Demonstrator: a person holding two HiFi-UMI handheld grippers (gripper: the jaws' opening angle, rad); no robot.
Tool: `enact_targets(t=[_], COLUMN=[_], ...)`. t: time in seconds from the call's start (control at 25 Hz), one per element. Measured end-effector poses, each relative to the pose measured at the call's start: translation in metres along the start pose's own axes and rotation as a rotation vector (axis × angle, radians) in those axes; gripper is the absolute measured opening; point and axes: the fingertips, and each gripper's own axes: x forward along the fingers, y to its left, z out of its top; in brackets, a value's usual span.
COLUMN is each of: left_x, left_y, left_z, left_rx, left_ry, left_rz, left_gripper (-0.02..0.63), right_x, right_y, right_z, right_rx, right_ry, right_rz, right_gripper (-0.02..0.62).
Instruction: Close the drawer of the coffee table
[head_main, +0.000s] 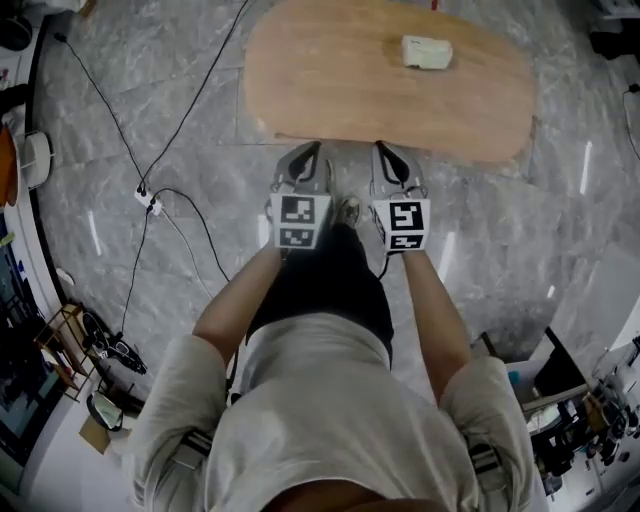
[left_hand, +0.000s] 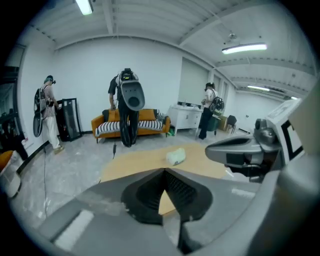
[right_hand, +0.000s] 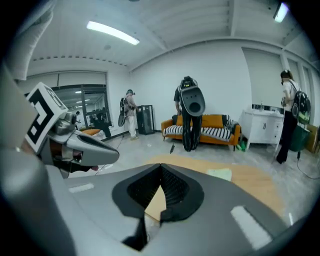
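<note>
In the head view the coffee table (head_main: 330, 90) shows as an oval wooden top just ahead of me; no drawer can be seen from here. A small white bundle (head_main: 427, 52) lies on it toward the far right. Both grippers are held side by side above the table's near edge. My left gripper (head_main: 312, 150) is shut with nothing in it, its jaw tips meeting (left_hand: 164, 171). My right gripper (head_main: 385, 150) is likewise shut and empty (right_hand: 161, 166). The table top (left_hand: 135, 165) and the white bundle (left_hand: 175, 157) lie beyond the left jaws.
Black cables and a white power strip (head_main: 150, 202) lie on the marble floor at the left. Shelves and clutter stand at the lower right (head_main: 590, 410). Across the room are an orange sofa (left_hand: 150, 120), a white cabinet (left_hand: 186, 116) and three standing people.
</note>
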Motion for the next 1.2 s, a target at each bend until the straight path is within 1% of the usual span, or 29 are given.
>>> enact_targets(t=[0.12, 0.16, 0.24, 0.36, 0.52, 0.6, 0.68, 0.8, 0.92, 1.08, 1.2], left_x=[-0.033, -0.047, -0.074, -0.103, -0.13, -0.147, -0.167, -0.192, -0.201, -0.205, -0.213], left_y=[-0.035, -0.047, -0.068, -0.083, -0.104, -0.122, -0.137, -0.146, -0.15, -0.16, -0.163], left_z=[0.035, 0.042, 0.059, 0.101, 0.133, 0.149, 0.168, 0.189, 0.198, 0.204, 0.209], left_rx=[0.14, 0.172, 0.211, 0.267, 0.255, 0.251, 0.257, 0.248, 0.283, 0.31, 0.278], left_ry=[-0.083, -0.108, -0.153, -0.231, -0.304, -0.346, -0.404, -0.478, -0.498, -0.517, -0.541], left_rz=[-0.067, -0.089, -0.124, -0.136, -0.155, -0.166, -0.166, -0.154, -0.159, -0.177, -0.177], left_gripper=[0.021, 0.021, 0.021, 0.021, 0.02, 0.021, 0.021, 0.021, 0.02, 0.021, 0.021], right_x=[-0.033, -0.048, -0.082, -0.126, -0.177, -0.21, -0.239, -0.264, -0.271, -0.268, -0.27], right_y=[0.013, 0.019, 0.029, 0.034, 0.025, 0.014, 0.001, -0.001, 0.011, 0.025, 0.029], right_z=[0.052, 0.066, 0.092, 0.122, 0.153, 0.175, 0.194, 0.214, 0.22, 0.213, 0.216], right_rx=[-0.069, -0.092, -0.134, -0.191, -0.182, -0.196, -0.214, -0.255, -0.289, -0.287, -0.261], right_ry=[-0.11, -0.147, -0.22, -0.296, -0.36, -0.415, -0.441, -0.474, -0.472, -0.439, -0.45], right_rz=[-0.01, -0.017, -0.039, -0.092, -0.183, -0.236, -0.273, -0.274, -0.266, -0.264, -0.268], right_gripper=[0.008, 0.008, 0.008, 0.008, 0.007, 0.006, 0.006, 0.006, 0.006, 0.006, 0.006])
